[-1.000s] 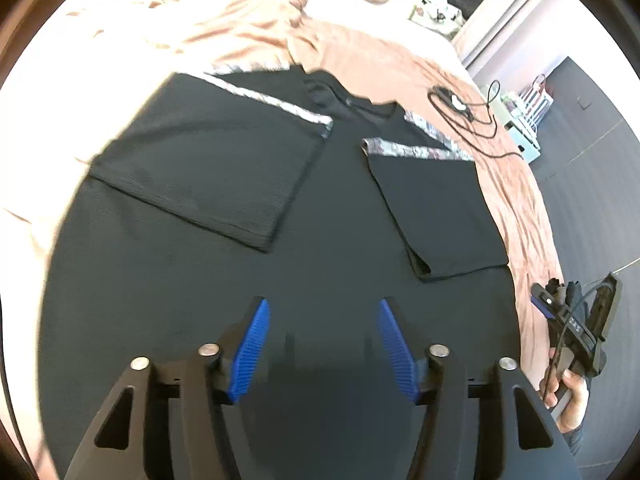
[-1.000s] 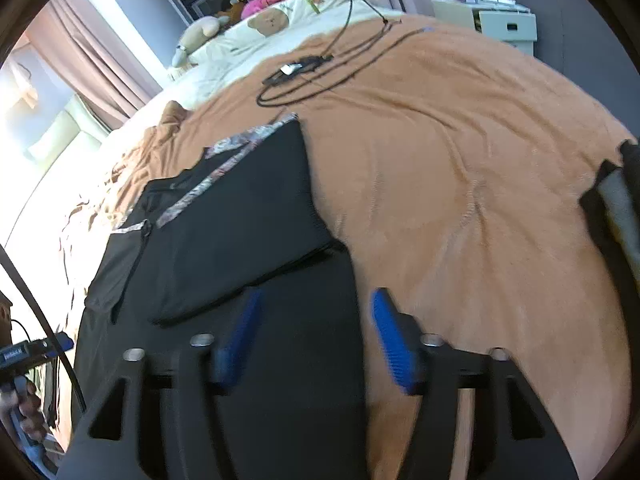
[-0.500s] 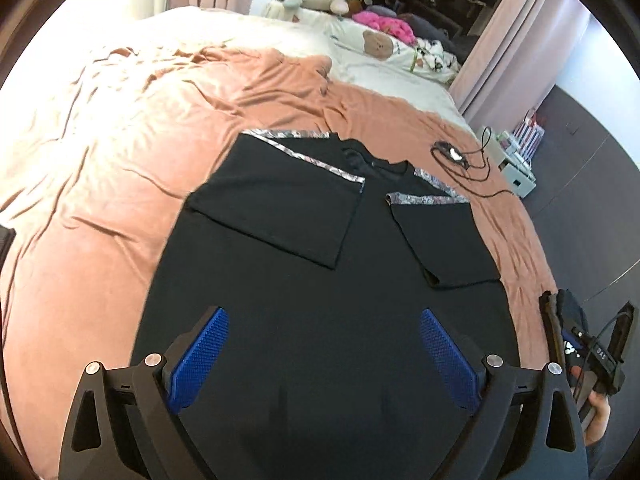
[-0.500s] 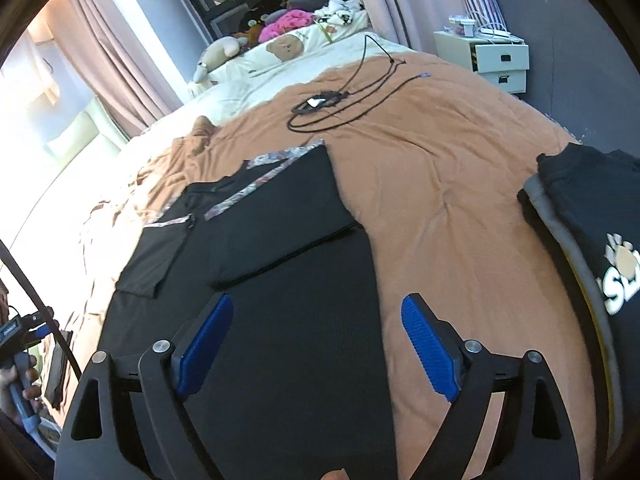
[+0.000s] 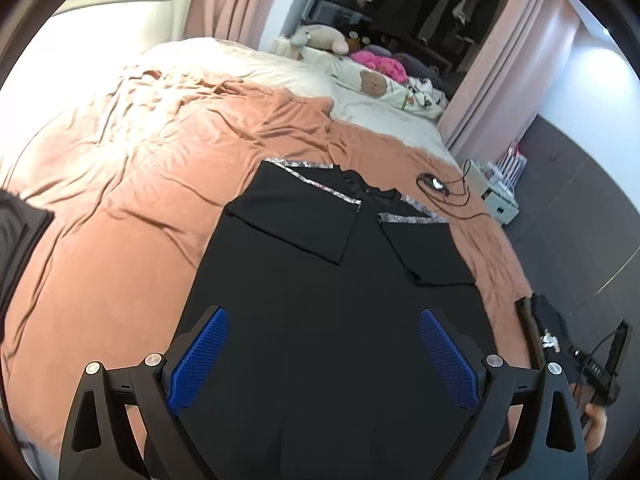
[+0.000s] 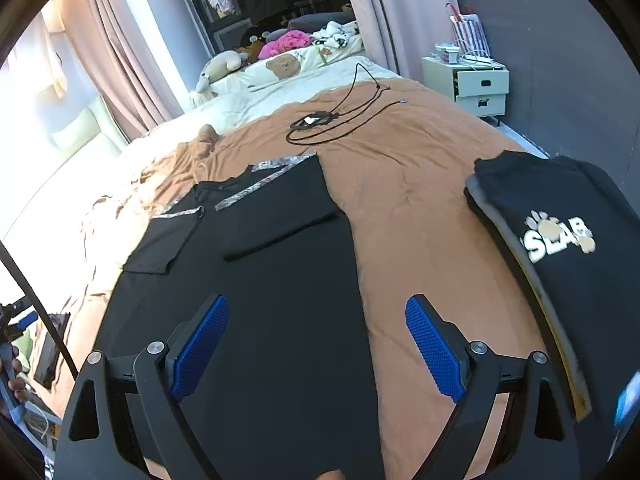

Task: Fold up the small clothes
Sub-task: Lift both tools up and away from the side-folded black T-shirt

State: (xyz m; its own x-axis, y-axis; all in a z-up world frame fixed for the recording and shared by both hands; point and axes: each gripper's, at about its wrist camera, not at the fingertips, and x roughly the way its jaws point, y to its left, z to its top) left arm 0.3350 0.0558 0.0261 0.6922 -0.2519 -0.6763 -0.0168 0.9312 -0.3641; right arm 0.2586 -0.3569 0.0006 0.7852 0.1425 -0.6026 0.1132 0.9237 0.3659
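Observation:
A black T-shirt [image 5: 320, 292] with silver-patterned trim lies flat on the brown bedspread [image 5: 132, 208], both sleeves folded inward over its body. It also shows in the right wrist view [image 6: 264, 264]. My left gripper [image 5: 322, 356] is open and empty, hovering above the shirt's lower part. My right gripper [image 6: 316, 344] is open and empty above the shirt's right edge, where black cloth meets brown spread. The right gripper also shows in the left wrist view at the far right edge [image 5: 592, 364], its fingers hidden.
A stack of folded dark clothes [image 6: 568, 248], the top one with white "SLAB" lettering, lies on the bed's right side. A black cable with a small device [image 6: 320, 124] lies beyond the shirt. Pillows and soft toys [image 6: 280, 60] sit at the head. A white nightstand [image 6: 472, 84] stands right.
Both grippers have opened wide and pulled up and back from the shirt, so more of the bed and room shows. The shirt lies as before.

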